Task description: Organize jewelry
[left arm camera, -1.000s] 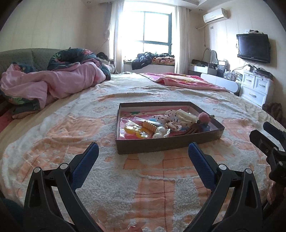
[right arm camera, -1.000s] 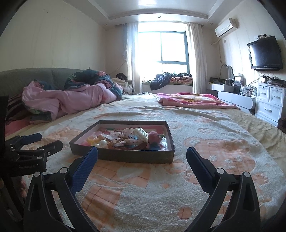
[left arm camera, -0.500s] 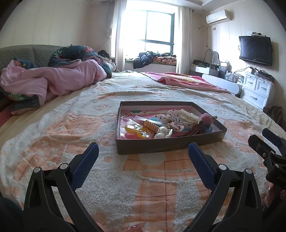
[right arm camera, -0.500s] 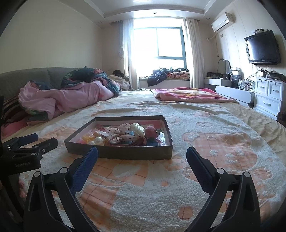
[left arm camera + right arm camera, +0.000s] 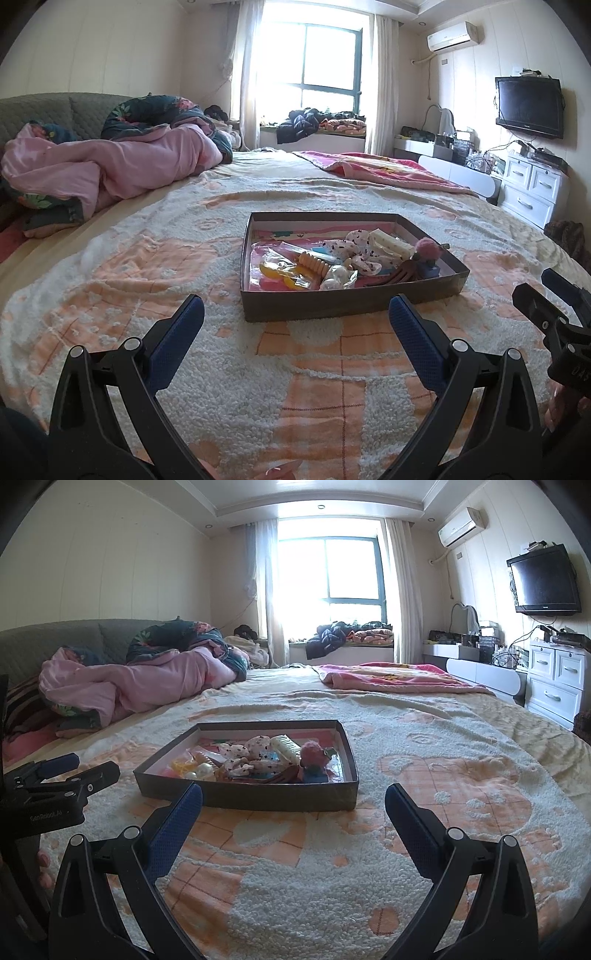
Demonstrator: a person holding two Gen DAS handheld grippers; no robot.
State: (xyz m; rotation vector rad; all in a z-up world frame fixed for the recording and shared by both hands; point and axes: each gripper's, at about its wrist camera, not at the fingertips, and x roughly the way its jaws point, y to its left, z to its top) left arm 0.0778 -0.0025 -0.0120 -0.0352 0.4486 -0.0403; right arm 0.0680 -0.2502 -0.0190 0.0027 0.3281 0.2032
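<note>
Left tool [image 5: 295, 314], right tool [image 5: 293, 801]: 2 tools, both spread wide, empty; 1 tray [image 5: 332, 302] of hair accessories ahead on bedspread [image 5: 147, 266].

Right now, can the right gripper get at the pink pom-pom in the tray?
Probably yes. The right gripper is open, the pink pom-pom sits atop the pile near the tray's low front wall, with only bare blanket between.

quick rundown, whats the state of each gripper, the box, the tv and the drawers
left gripper: open, empty, above the blanket
right gripper: open, empty, above the blanket
box: lidless, flat on the bed, holding a pile of hair accessories and beads
tv: screen dark
dresser drawers: shut
</note>
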